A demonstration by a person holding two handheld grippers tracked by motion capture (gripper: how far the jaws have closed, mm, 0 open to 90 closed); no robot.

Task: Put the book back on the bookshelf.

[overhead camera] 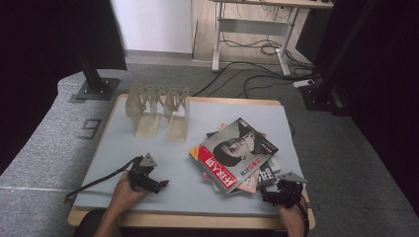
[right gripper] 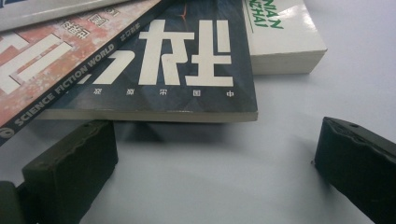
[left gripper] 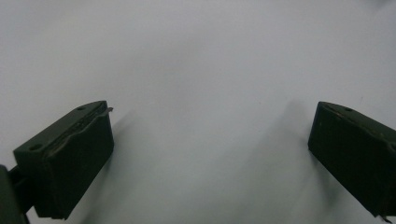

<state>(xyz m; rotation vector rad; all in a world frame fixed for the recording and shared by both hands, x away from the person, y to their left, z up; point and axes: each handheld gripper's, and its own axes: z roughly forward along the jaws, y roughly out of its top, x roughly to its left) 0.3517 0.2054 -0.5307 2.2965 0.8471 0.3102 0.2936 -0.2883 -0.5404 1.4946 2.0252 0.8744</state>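
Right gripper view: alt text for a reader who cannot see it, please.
A dark magazine with large white characters overhangs the pale table just ahead of the open right gripper, with nothing between its black fingers. More magazines overlap it.

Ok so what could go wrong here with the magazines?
The magazines lie in a loose, fanned pile, so the top one may slide off when lifted. The right gripper, jaws open, sits low at the pile's edge and might shove it instead of grabbing. The folding rack looks light and could tip.
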